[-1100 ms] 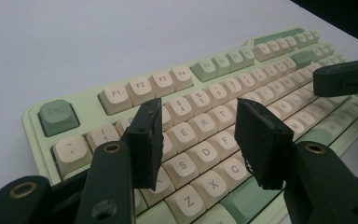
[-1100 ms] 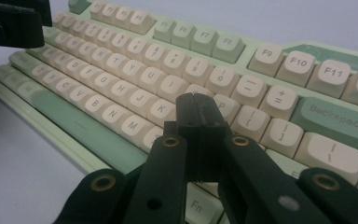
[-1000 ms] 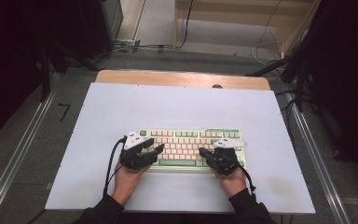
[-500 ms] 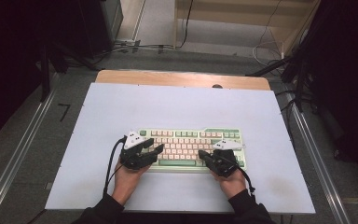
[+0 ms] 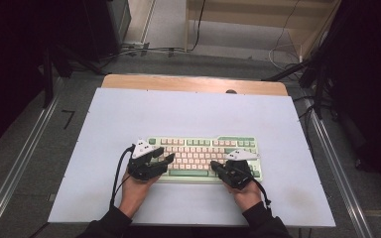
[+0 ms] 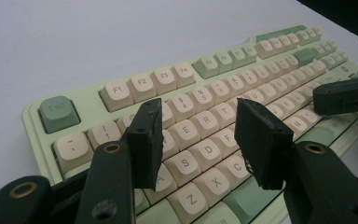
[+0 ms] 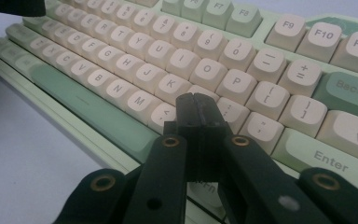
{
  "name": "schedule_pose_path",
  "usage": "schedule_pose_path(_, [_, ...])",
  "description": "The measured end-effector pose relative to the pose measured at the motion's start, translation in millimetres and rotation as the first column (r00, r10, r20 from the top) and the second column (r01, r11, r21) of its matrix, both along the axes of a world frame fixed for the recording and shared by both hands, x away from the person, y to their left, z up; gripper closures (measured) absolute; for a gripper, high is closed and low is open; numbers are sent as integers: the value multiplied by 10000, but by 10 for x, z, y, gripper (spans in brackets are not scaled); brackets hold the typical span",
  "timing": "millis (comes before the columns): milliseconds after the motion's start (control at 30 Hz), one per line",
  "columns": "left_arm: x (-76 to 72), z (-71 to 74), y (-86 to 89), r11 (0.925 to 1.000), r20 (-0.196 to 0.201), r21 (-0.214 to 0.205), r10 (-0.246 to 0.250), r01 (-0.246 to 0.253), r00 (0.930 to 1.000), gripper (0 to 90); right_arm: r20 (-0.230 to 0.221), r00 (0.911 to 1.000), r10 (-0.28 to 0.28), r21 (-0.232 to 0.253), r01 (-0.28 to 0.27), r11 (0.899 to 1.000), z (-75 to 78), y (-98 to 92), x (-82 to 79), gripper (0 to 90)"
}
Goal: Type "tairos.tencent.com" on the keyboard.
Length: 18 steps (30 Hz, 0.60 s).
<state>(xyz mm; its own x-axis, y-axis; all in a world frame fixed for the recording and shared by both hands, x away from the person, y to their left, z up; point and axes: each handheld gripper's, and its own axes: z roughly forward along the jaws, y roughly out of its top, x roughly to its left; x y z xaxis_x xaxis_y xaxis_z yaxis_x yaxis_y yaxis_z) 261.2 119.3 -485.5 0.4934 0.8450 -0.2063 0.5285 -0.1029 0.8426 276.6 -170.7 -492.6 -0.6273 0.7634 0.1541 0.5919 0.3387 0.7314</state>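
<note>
While both hands rest at the near edge of the worktop (image 5: pixel 129 109), the keyboard (image 5: pixel 198 144) lies centred, a tool at each end. From the left tool (image 6: pixel 198 135), jaws stand apart above the A-S-D keys, likely poised to press. From the right tool (image 7: pixel 197 100), jaws meet, forming one tip near the comma key.

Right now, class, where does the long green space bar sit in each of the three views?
High view: space bar at the keyboard's near edge, between the two grippers.
Left gripper view: bottom, between the open jaws, partly hidden.
Right gripper view: left of centre, running diagonally.
Shared landmark: the M key just above it.
</note>
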Motion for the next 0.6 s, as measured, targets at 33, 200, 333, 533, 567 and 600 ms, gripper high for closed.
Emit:
schedule_pose_path(33, [-1,1,1,10000,-1,-20,7,-7,10000,521,-48,10000,0,0,0,10000,6,2,1,877])
schedule_pose_path(200, [1,-1,5,10000,4,-18,2,-2,10000,521,125,9998,-134,541,127,9985,63,-42,0,829])
schedule_pose_path(333, [0,-1,3,10000,5,-25,-1,1,10000,521,322,9991,-288,775,262,9967,96,-93,11,563])
schedule_pose_path(533, [-1,-2,2,10000,14,-18,-31,31,10000,532,405,9976,-562,865,525,9949,111,-127,40,294])
schedule_pose_path(567, [-2,-3,0,10000,13,-26,-33,33,10000,539,347,9977,-586,868,554,9947,106,-132,50,264])
schedule_pose_path(600, [-2,-3,0,10000,10,-33,-40,40,10000,542,291,9975,-637,858,610,9944,100,-135,58,234])
